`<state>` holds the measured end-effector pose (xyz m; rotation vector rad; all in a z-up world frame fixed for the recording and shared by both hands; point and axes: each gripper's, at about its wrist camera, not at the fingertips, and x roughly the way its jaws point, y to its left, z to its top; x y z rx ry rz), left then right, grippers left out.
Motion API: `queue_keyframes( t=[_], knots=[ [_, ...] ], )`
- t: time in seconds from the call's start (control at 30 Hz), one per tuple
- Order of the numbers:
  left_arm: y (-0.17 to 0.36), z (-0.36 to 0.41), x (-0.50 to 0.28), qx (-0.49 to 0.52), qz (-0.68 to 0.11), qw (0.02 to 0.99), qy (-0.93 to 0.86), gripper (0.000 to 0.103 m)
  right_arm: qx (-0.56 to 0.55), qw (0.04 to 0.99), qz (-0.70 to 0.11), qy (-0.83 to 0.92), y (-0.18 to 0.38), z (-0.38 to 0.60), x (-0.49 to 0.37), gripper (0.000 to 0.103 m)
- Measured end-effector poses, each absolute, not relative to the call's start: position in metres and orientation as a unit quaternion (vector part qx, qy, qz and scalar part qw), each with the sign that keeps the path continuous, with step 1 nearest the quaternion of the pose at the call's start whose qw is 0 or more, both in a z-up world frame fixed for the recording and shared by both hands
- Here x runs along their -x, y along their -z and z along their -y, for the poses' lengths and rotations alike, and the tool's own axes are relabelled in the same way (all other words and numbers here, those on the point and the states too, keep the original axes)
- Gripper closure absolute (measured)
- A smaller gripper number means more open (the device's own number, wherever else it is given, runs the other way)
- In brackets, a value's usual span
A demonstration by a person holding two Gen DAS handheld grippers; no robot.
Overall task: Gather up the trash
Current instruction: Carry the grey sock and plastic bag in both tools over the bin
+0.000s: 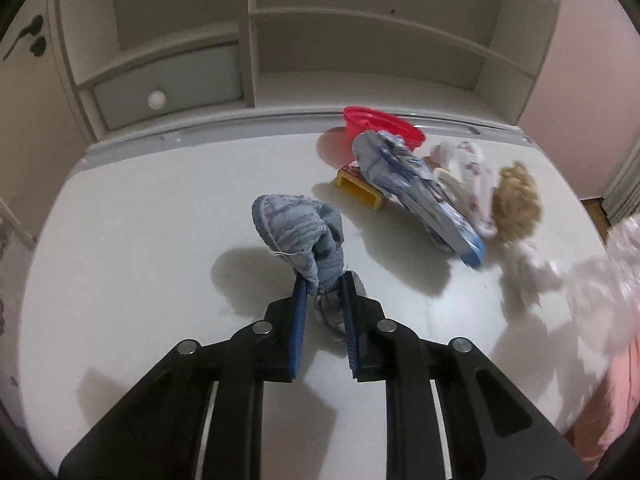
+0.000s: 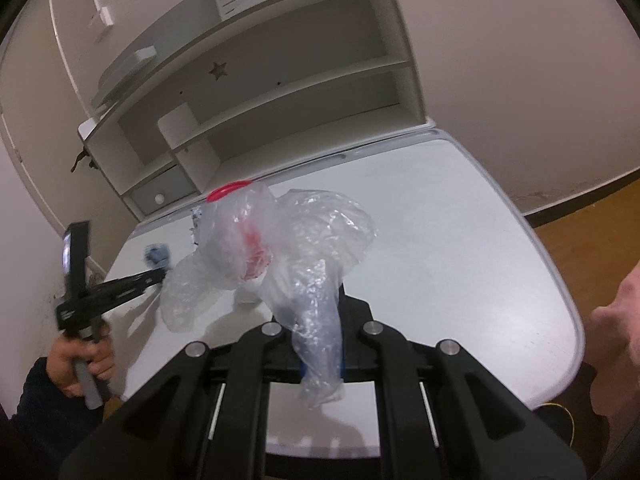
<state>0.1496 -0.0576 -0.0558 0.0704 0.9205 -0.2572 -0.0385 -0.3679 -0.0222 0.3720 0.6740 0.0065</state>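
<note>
My left gripper is shut on a crumpled blue-grey cloth scrap and holds it just above the white table. My right gripper is shut on a clear plastic bag, which balloons out in front of the fingers; the bag also shows blurred at the right edge of the left wrist view. The left gripper shows at the left of the right wrist view, beside the bag. Trash lies in a heap on the table: a blue-white wrapper, a white floral piece, a tan fluffy wad, white fluff.
A red bowl and a yellow rectangular piece lie by the heap at the table's back. A white shelf unit with a drawer stands behind the table. Wooden floor lies to the right.
</note>
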Motion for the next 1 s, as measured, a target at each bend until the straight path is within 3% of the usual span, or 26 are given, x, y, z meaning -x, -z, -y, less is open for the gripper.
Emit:
queue_keyframes(
  t=[0.27,0.57,1.0],
  knots=[
    [0.01,0.109,-0.087,-0.066,-0.381,0.902,0.193,0.087,-0.212,0.926,-0.306,0.059,0.018,0.416,0.091,0.093],
    [0.005,0.258,-0.001,-0.11,-0.355,0.85,0.374,0.086,-0.233,0.902,-0.298,0.207,0.033,0.5,0.19,0.093],
    [0.062,0.414,0.124,-0.182,-0.358,0.746,0.531,0.086,-0.284,0.799,-0.389,0.361,0.157,0.593,0.325,0.093]
  ],
)
